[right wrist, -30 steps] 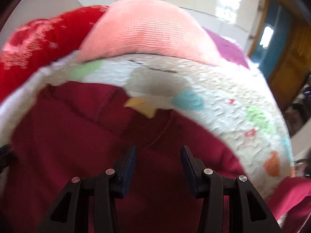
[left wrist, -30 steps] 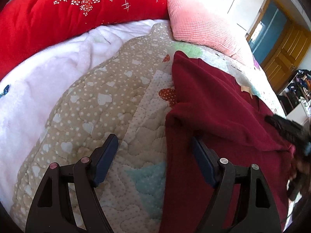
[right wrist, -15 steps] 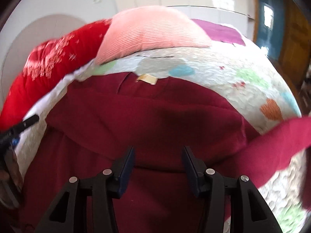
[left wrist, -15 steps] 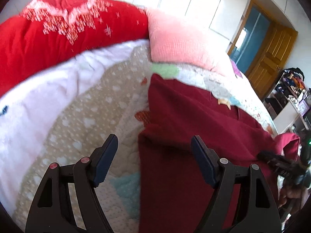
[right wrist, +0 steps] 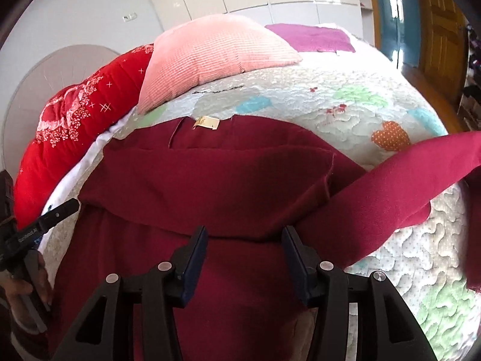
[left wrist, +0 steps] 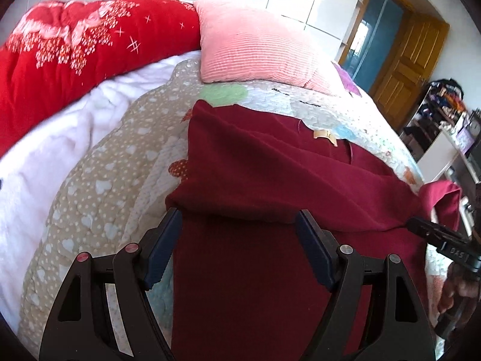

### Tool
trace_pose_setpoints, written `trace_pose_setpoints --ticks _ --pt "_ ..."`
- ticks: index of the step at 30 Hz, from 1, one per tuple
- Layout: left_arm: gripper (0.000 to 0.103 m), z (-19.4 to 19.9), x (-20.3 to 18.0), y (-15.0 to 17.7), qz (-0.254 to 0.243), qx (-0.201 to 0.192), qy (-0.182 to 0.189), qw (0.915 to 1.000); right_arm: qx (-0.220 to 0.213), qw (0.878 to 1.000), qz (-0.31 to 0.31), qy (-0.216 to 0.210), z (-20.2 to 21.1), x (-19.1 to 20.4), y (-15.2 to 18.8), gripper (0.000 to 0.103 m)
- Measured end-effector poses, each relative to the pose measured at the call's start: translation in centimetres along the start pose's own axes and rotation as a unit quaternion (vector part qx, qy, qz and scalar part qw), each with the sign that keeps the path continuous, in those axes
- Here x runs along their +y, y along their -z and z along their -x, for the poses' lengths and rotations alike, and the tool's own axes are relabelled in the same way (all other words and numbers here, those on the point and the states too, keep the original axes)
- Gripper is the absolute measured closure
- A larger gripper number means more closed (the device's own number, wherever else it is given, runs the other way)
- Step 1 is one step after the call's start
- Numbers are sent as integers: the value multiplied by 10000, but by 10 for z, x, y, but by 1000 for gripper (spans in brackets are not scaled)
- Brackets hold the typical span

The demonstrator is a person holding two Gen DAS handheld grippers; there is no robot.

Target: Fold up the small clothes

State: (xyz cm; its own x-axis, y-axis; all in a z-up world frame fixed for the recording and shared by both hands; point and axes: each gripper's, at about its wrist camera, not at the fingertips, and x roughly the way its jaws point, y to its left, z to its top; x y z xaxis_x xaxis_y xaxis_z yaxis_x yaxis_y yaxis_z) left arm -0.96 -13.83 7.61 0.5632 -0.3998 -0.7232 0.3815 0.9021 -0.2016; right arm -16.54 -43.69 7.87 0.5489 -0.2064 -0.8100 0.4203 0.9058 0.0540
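A dark red garment [left wrist: 258, 180] lies on the quilted bedspread [left wrist: 99, 180], its left sleeve folded across the chest and a tan neck label [left wrist: 324, 134] at the far edge. My left gripper [left wrist: 239, 225] is open and empty, just above the folded sleeve's edge. In the right wrist view the same garment [right wrist: 210, 180] fills the middle, with its right sleeve [right wrist: 399, 177] stretched out to the right over the quilt. My right gripper [right wrist: 245, 242] is open and empty over the garment's body. Each gripper shows at the other view's edge.
A pink ribbed pillow [left wrist: 255, 48] and a red flowered duvet [left wrist: 75, 51] lie at the head of the bed, with a white fleece blanket [left wrist: 45, 156] on the left. A wooden door [left wrist: 402, 60] and a cluttered shelf [left wrist: 445, 111] stand at the right.
Both grippers have pulled back and risen from the garment, so more of it shows. The right gripper's fingers have opened wider. The right sleeve now lies stretched out to the right.
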Motion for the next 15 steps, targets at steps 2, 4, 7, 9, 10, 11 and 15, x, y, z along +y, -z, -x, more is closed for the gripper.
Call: trace_pose_setpoints --ticks 2,4,7,9,10,11,15 --pt "25 -4 -1 -2 -73 -39 -154 9998 -32 10000 -58 -69 -1 5 -2 54" --pt "25 -12 3 -2 -81 13 -301 9995 -60 9998 -64 -162 -1 9 -6 54" --pt "25 -31 14 2 67 324 -399 9987 -77 9999 68 -30 -7 14 -13 53" --pt "25 -44 22 5 269 606 -380 9971 196 9997 6 116 -23 10 -12 50" --pt "25 -44 24 5 294 605 -355 9971 319 9994 -50 109 -28 7 -11 50" --pt "25 -43 23 5 291 589 -352 9972 322 9994 -97 43 -30 4 -9 50" --pt "25 -43 20 8 213 561 -427 9973 -105 9995 -263 -108 5 -10 -8 50"
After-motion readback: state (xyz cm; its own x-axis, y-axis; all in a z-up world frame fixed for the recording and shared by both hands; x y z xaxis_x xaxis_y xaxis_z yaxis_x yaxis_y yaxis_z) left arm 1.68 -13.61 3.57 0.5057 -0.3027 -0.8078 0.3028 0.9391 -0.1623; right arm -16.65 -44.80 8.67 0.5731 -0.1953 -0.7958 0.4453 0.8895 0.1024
